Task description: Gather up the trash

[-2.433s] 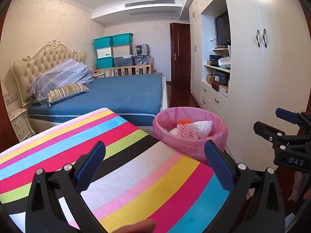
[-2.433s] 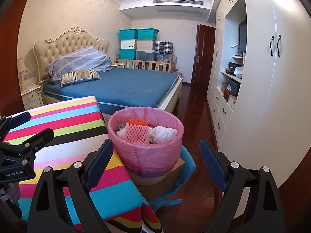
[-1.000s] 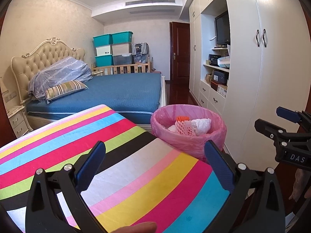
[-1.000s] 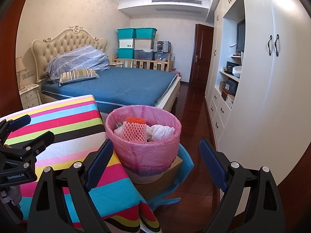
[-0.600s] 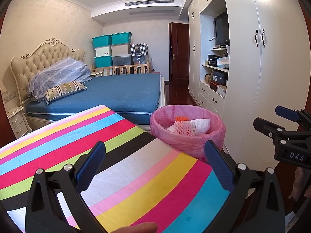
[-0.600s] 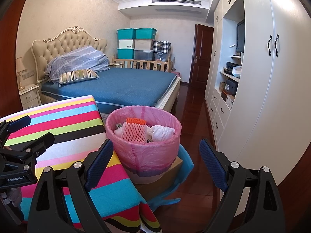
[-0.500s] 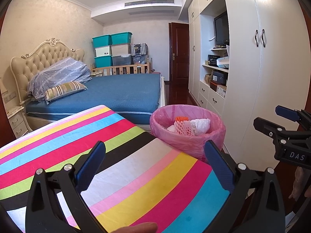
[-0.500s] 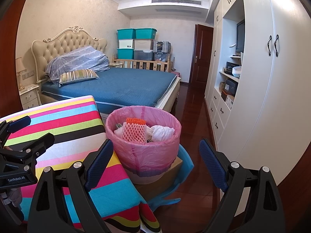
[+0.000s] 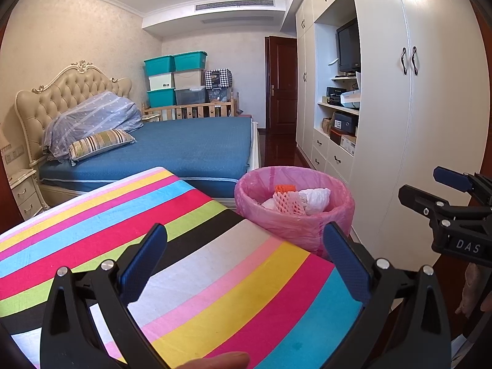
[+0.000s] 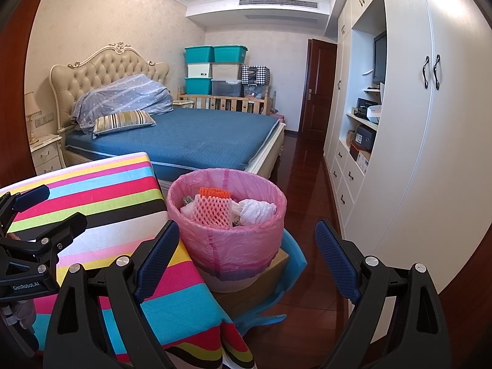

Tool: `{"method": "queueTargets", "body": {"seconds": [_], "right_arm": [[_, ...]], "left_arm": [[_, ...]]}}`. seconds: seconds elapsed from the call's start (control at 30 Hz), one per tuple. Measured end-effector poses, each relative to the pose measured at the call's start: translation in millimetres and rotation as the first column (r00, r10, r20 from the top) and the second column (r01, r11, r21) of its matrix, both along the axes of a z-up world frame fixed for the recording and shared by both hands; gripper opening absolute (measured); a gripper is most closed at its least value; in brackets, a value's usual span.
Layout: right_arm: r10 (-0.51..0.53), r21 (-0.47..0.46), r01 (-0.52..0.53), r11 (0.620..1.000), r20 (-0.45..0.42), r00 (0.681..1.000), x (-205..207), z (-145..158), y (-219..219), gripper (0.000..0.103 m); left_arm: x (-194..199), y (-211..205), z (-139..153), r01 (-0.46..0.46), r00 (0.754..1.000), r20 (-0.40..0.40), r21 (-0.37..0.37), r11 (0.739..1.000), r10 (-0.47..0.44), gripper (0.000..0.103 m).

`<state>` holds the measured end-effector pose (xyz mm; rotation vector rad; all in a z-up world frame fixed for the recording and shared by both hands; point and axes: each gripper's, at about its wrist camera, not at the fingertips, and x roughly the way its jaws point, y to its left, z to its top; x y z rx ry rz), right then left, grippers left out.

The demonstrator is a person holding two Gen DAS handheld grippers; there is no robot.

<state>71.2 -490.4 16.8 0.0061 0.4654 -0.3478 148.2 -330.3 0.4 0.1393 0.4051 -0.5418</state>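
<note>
A bin lined with a pink bag [image 9: 295,218] [image 10: 227,236] stands just off the right edge of the striped table [image 9: 160,246] [image 10: 92,209]. It holds a pink foam net [image 10: 213,210], an orange piece [image 10: 214,192] and white crumpled trash [image 10: 256,210]. My left gripper [image 9: 243,261] is open and empty above the table. My right gripper [image 10: 247,256] is open and empty, in front of the bin. Each gripper shows from the side in the other's view: the right one [image 9: 449,190] and the left one [image 10: 46,206].
The bin rests on a cardboard box [image 10: 255,289] with blue sheeting [image 10: 292,264] on a dark wood floor. A blue bed [image 10: 190,141] lies behind. White wardrobes [image 10: 409,153] line the right wall. Storage boxes [image 10: 215,70] are stacked at the back.
Both views have shifted only slightly; the bin sits a little lower and nearer than 2.4 s ago. Both grippers stay open and empty.
</note>
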Motion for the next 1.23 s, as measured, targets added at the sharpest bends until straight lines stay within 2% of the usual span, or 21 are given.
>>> {"method": "queueTargets", "body": {"seconds": [1.1,1.23], "right_arm": [[-0.009,-0.002,0.009,1.000,-0.003,1.000,1,7,3,0.085],[0.000,-0.011,0.000,1.000,-0.002,1.000,3,7,9,0.085]], "left_arm": [[7,3,-3,0.012,0.999,-0.041,-0.006,1.000,-0.012,0.098],[11,12,-3,-0.021,0.998,-0.063,0.004,1.000,0.021,0.098]]}}
